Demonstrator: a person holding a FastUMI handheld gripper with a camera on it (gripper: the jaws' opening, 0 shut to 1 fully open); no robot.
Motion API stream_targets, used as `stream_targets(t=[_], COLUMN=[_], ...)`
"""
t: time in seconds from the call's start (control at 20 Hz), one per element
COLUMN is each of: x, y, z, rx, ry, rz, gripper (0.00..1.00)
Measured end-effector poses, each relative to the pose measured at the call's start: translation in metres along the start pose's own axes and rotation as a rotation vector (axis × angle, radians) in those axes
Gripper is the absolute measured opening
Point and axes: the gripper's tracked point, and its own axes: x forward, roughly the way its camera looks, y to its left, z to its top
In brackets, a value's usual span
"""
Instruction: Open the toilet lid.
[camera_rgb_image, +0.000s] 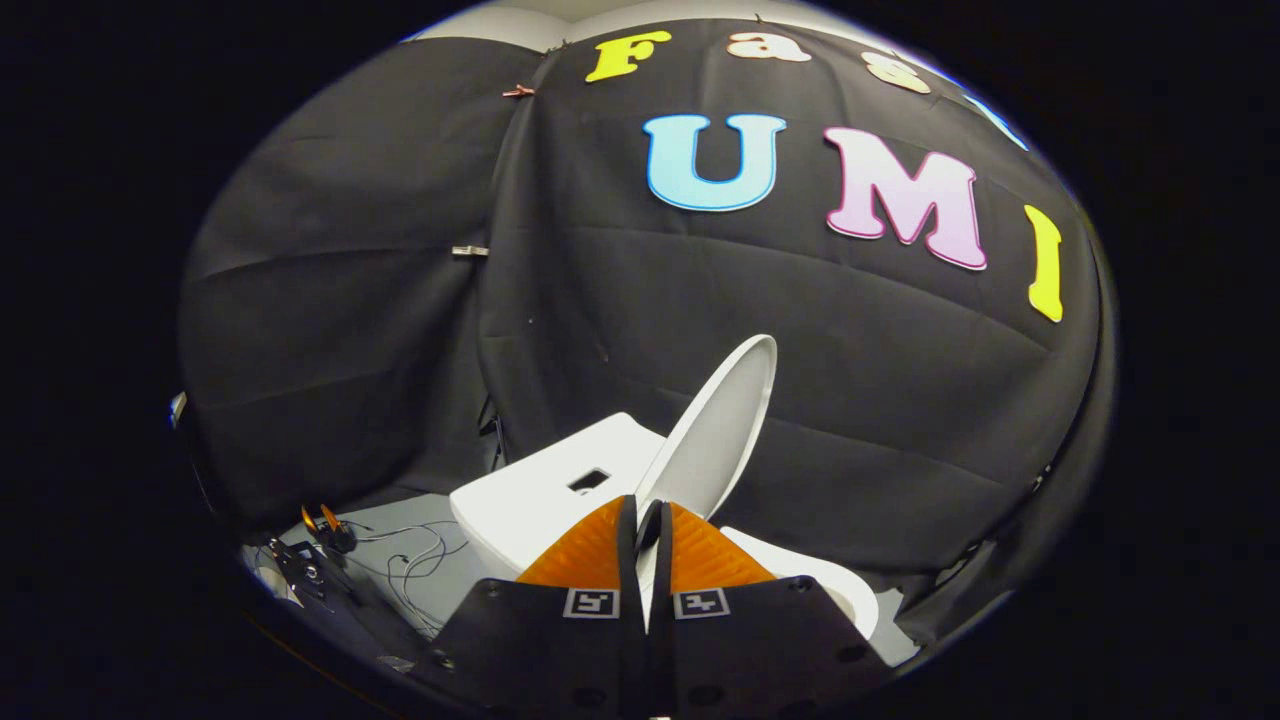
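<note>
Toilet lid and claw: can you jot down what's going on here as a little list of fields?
lid: toilet lid raised, tilted up, its edge running down between the fingers
claw: claw nearly closed, both fingers against the lid's lower edge
toilet: white tank beside the lid, seat rim just beyond the fingers
floor: loose cables and small tools beside the tank
backdrop: black cloth wall behind the toilet
</note>
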Motion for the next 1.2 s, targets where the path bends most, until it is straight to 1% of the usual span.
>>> stream_targets(t=[0.1,0.3,0.4,0.45,0.5,0.55,0.65,0.7,0.8,0.85,1.0,1.1,1.2], x=[0.009,0.024,0.031,0.034,0.038,0.041,0.048,0.051,0.054,0.061,0.062,0.062,0.059], y=[0.015,0.037,0.050,0.053,0.060,0.069,0.081,0.093,0.107,0.105,0.098,0.094,0.082], z=[0.004,0.008,0.007,0.008,0.008,0.007,0.006,-0.002,-0.017,-0.021,-0.023,-0.019,-0.002], rx=[-0.003,-0.060,-0.061,-0.068,-0.068,-0.069,-0.064,-0.046,-0.041,-0.054,-0.069,-0.078,-0.095], ry=[-0.017,-0.037,-0.038,-0.044,-0.038,-0.029,-0.036,0.008,0.075,0.067,0.028,0.009,-0.045], rz=[0.030,0.043,0.063,0.068,0.086,0.115,0.155,0.188,0.232,0.222,0.207,0.206,0.184], gripper=[0.05,0.08,0.07,0.11,0.11,0.14,0.24,0.25,0.71,0.95,0.95,0.98,0.99])
